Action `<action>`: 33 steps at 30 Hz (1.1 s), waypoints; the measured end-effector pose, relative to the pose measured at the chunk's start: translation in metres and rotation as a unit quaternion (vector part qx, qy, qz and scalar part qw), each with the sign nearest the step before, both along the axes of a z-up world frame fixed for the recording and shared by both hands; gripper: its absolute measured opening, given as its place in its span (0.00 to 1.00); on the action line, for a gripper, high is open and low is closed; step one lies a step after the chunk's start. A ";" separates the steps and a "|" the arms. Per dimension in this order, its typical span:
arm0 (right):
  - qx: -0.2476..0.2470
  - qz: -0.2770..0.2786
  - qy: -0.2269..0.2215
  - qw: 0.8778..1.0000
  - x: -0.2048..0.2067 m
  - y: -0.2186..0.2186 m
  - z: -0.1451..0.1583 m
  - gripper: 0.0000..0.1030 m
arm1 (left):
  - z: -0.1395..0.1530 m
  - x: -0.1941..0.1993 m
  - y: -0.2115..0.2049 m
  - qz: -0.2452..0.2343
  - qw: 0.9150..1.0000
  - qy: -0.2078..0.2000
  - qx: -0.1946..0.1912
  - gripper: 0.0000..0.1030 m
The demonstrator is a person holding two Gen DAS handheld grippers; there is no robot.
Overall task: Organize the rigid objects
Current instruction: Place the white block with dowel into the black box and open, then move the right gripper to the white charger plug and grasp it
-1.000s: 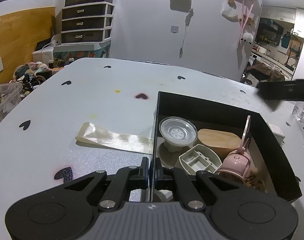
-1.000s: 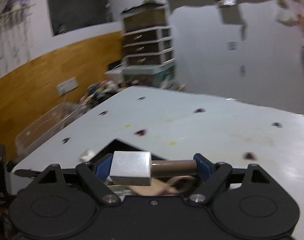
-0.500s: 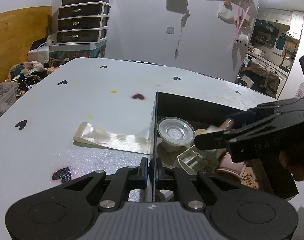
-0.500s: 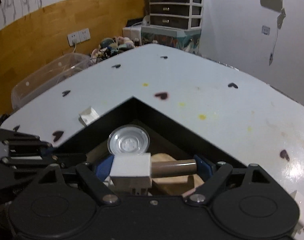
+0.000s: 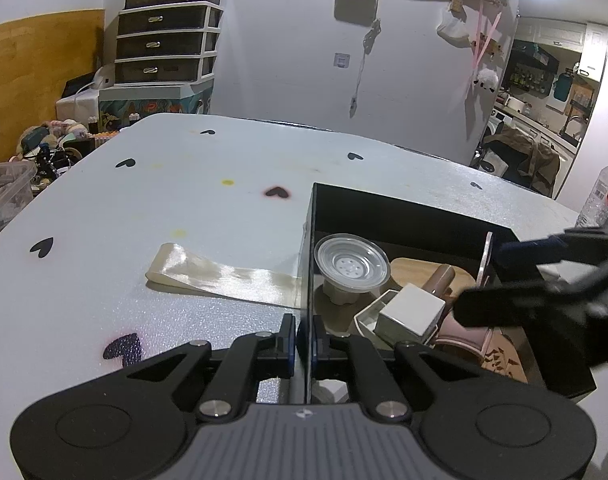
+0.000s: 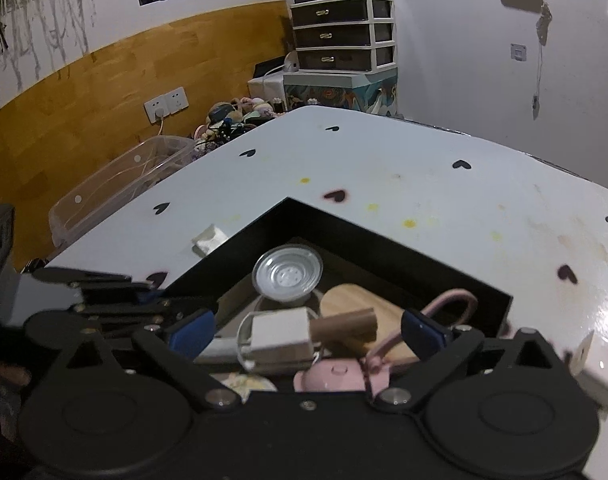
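Note:
A black open box (image 5: 404, 200) stands on the white table, and my left gripper (image 5: 304, 336) is shut on its left wall. Inside lie a clear plastic disc (image 5: 352, 266), a wooden oval board (image 5: 416, 276) and a pink pot (image 6: 336, 376). A white block with a brown handle (image 6: 280, 334) rests on the things in the box (image 6: 384, 248). My right gripper (image 6: 306, 332) hangs over it. Its jaws are opening wide, and the blue pads stand clear of the block (image 5: 410, 312) on both sides. From the left wrist view the right gripper (image 5: 480, 280) reaches in from the right.
A shiny cream ribbon strip (image 5: 220, 276) lies on the table left of the box. A water bottle (image 5: 602, 196) stands at the far right edge. A small white piece (image 6: 210, 240) sits by the box corner. A clear plastic bin (image 6: 116, 192) is beside the table.
My right gripper came down over the box and its jaws spread. The white block with the handle left the pads and now lies in the box. The left gripper kept still.

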State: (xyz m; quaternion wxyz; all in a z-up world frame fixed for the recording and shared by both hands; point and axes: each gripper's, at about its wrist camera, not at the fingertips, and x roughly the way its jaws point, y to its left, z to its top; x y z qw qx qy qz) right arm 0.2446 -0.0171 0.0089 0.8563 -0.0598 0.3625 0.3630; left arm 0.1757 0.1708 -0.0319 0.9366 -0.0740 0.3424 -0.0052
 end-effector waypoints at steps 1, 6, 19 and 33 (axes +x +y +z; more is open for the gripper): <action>-0.001 0.001 -0.002 1.000 -0.004 -0.001 0.001 1.00 | 0.000 0.000 0.000 0.000 1.000 0.000 -0.001 0.07; -0.003 -0.016 -0.004 1.000 -0.017 -0.004 0.001 1.00 | 0.000 0.000 0.000 0.001 1.000 0.001 0.000 0.07; 0.013 -0.048 -0.056 0.997 -0.058 -0.033 -0.001 1.00 | 0.001 0.002 -0.002 0.005 1.000 0.007 0.004 0.07; 0.018 -0.217 -0.062 0.974 -0.059 -0.119 -0.021 1.00 | 0.000 0.004 -0.005 0.012 1.000 0.011 0.010 0.07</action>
